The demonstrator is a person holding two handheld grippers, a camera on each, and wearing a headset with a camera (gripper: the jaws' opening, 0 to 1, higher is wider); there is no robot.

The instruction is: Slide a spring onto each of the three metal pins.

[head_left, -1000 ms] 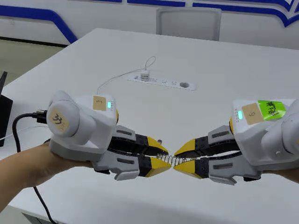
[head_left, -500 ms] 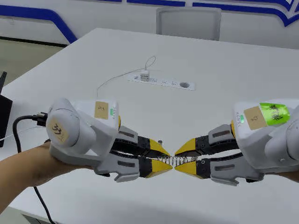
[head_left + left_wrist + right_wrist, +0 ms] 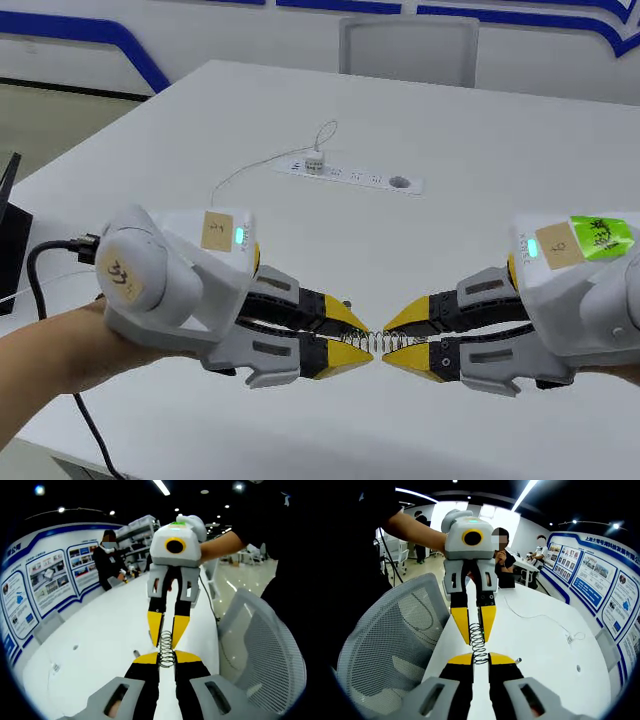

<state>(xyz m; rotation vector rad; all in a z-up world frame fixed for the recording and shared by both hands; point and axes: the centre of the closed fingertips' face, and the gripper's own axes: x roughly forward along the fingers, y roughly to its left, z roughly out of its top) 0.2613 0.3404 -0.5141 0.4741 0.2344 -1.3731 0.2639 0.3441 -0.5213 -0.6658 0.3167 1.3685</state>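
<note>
Early going, I judge: the left tool (image 3: 367,340) and right tool (image 3: 388,342) each clamp one end of a spring (image 3: 477,645) above the bench's (image 3: 450,200) near edge, while the nearby pin (image 3: 347,302) looks bare.

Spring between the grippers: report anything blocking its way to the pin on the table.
Nothing visible blocks it. The coiled metal spring, clamped between left gripper and right gripper, is close to the small upright metal pin.

Bright ceiling strips (image 3: 527,490) light everything evenly, shadows on the table (image 3: 450,130) soft, fisheye edges bowed.
</note>
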